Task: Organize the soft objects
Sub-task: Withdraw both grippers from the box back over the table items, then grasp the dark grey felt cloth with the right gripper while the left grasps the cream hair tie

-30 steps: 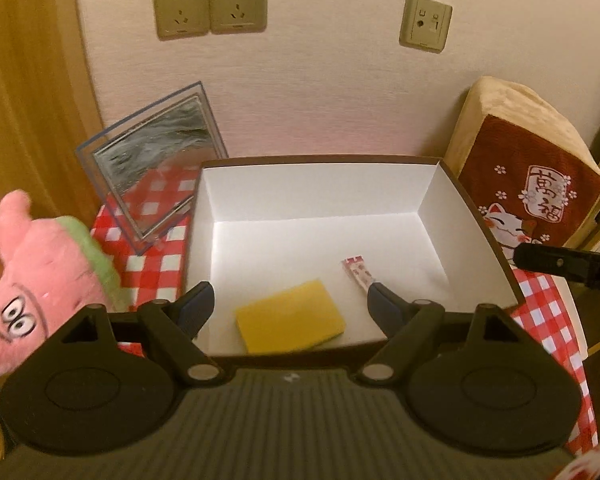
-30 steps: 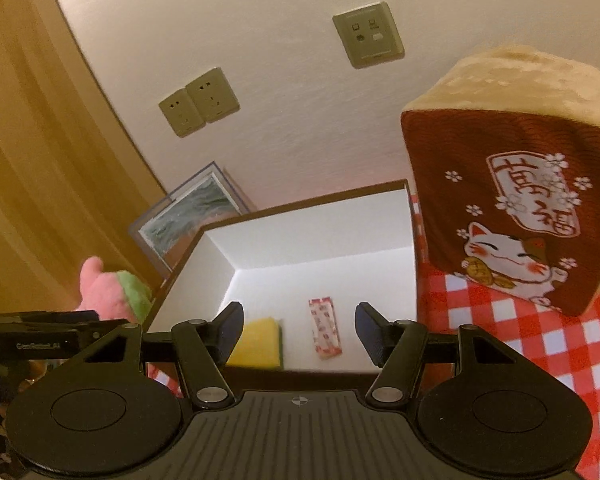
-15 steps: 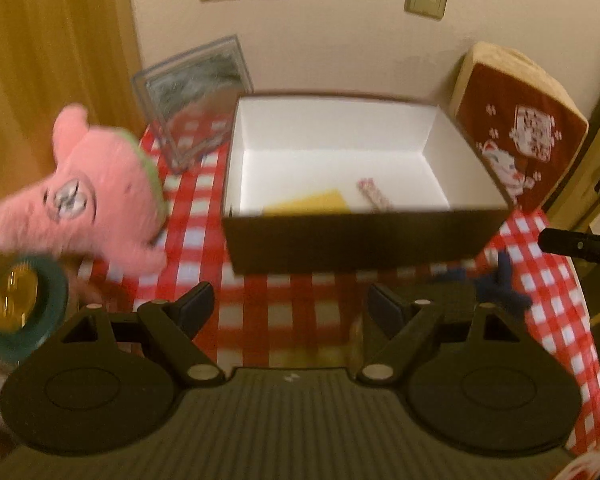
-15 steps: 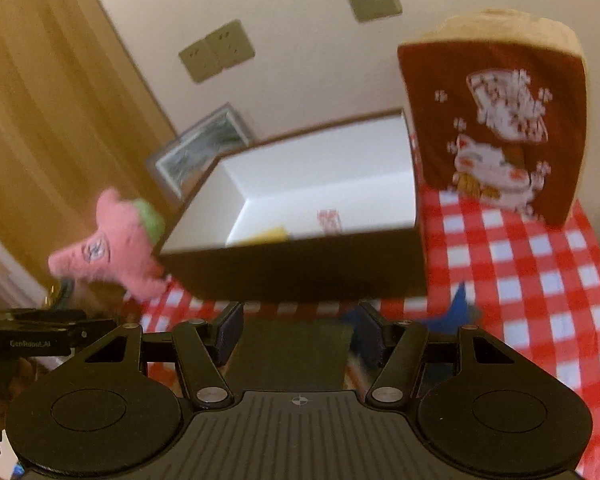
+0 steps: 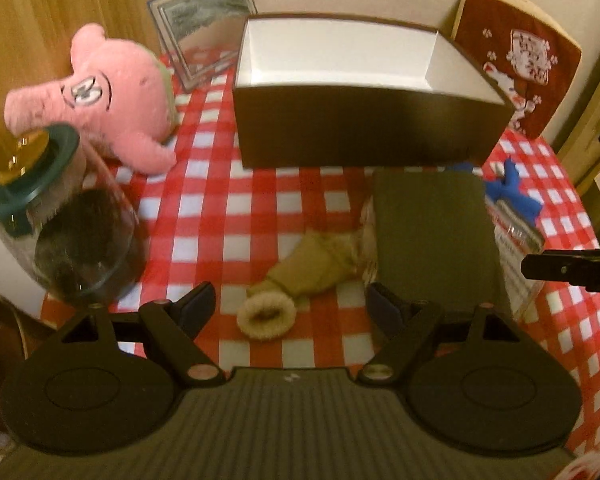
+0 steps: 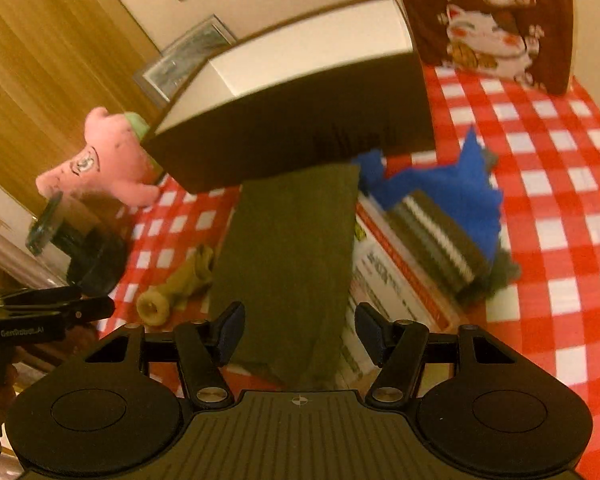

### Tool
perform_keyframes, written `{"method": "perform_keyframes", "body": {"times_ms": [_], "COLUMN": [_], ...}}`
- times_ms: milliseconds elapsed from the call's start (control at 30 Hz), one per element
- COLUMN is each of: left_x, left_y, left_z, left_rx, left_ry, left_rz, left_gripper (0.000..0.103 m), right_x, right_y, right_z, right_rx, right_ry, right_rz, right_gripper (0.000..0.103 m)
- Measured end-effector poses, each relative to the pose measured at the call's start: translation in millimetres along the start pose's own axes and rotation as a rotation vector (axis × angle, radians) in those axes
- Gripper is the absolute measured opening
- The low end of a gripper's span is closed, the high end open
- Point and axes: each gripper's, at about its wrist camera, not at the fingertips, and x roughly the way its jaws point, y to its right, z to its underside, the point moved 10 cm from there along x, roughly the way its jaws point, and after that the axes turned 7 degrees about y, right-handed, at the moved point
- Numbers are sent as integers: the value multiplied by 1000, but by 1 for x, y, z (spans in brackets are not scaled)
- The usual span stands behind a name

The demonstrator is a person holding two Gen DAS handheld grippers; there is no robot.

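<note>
A: Several soft things lie loose on the checked tabletop (image 5: 228,216) in front of the dark box (image 5: 364,128): a tan sock (image 5: 300,276), a flat olive cloth (image 6: 292,264), and a blue cloth (image 6: 452,192) over a striped sock (image 6: 440,240). Which looks likeliest to give trouble?

B: Probably the olive cloth. It rests partly on a printed packet (image 6: 392,280), so a low pinch by the right tongs (image 6: 298,332) could catch the packet along with the fabric, or drag the cloth into the striped sock beside it.

A: And on the left?

B: The left tongs (image 5: 290,306) have their jaws spread wide, holding nothing. The tan sock sits between them, its fuzzy cuff nearest and a little left of centre, the toe pointing away to the right. A glass jar (image 5: 72,236) with a green lid stands just beside the left finger, so a sideways swing could knock it.

A: The right tongs?

B: Also spread and empty, with the near end of the olive cloth lying between the fingers. Whether the pads touch it cannot be told. A pink plush (image 5: 112,100) waits left of the box, well apart from both.
</note>
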Motion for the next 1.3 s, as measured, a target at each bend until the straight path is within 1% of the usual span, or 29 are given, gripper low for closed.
{"method": "perform_keyframes", "body": {"times_ms": [100, 300, 533, 667, 733, 800, 833, 900, 933, 967, 1033, 1167, 1300], "left_x": [5, 15, 24, 30, 32, 34, 35, 36, 37, 38, 39, 40, 40], "left_y": [-1, -1, -4, -4, -5, -5, -5, -6, -6, -7, -6, -8, -10], "left_z": [10, 23, 27, 29, 31, 32, 33, 35, 35, 36, 37, 38, 40], "left_rx": [-1, 11, 10, 13, 18, 25, 27, 26, 24, 22, 19, 30, 45], "left_ry": [-12, -35, -48, -53, -55, -57, -58, -63, -66, -68, -69, -67, -60], "left_rz": [-7, -21, -23, -23, -25, -27, -28, -29, -29, -29, -26, -28, -38], "left_gripper": [80, 79, 79, 79, 79, 79, 79, 79, 79, 79, 78, 78, 78], "right_x": [10, 27, 38, 42, 44, 47, 48, 50, 51, 53, 53, 48, 34], "right_y": [6, 10, 3, -3, -7, -11, -13, -15, -17, -18, -19, -16, -26], "right_z": [8, 15, 12, 14, 16, 19, 21, 25, 26, 28, 30, 27, 10], "right_rx": [10, 45, 18, -46, -90, -144, -176, -252, -283, -295, -305, -250, -214], "right_ry": [-23, -45, -40, -37, -30, -21, -16, -4, 1, 4, 14, 31, 83], "right_rz": [19, 27, 42, 76, 106, 141, 160, 210, 216, 212, 211, 173, 111], "right_gripper": [62, 61, 61, 59, 53, 44, 42, 20, 18, 15, 13, 6, 5]}}
